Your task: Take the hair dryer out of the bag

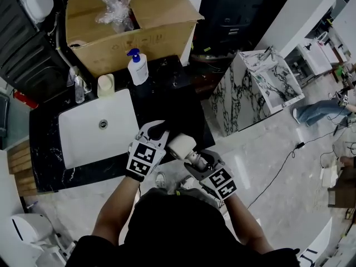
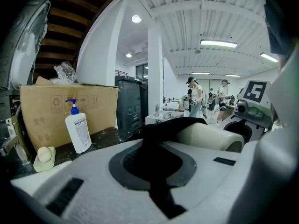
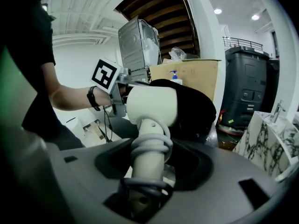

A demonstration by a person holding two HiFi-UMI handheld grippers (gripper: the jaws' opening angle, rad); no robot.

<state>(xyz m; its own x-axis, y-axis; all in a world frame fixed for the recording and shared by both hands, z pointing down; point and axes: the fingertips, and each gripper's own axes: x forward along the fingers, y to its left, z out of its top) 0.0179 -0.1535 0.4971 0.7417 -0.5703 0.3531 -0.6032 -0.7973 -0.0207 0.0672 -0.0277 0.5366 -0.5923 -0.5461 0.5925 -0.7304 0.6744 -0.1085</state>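
Observation:
A cream hair dryer (image 1: 182, 145) is held over the front edge of the black counter, its barrel half inside a black bag (image 3: 196, 107). My right gripper (image 3: 145, 190) is shut on the dryer's handle (image 3: 148, 158), which has the cord coiled round it. In the head view the right gripper (image 1: 196, 159) sits below and right of the dryer. My left gripper (image 1: 158, 133) is shut on the black bag's cloth (image 2: 159, 171), and the cream barrel (image 2: 210, 136) shows past it in the left gripper view. The bag's far end is hidden behind the dryer.
A white sink basin (image 1: 97, 132) lies left of the grippers in the black counter (image 1: 167, 102). Behind stand a pump bottle (image 1: 138, 67), a soap dish (image 1: 105, 85), a tap (image 1: 78, 85) and a big cardboard box (image 1: 133, 26). A marble-patterned unit (image 1: 258, 88) stands to the right.

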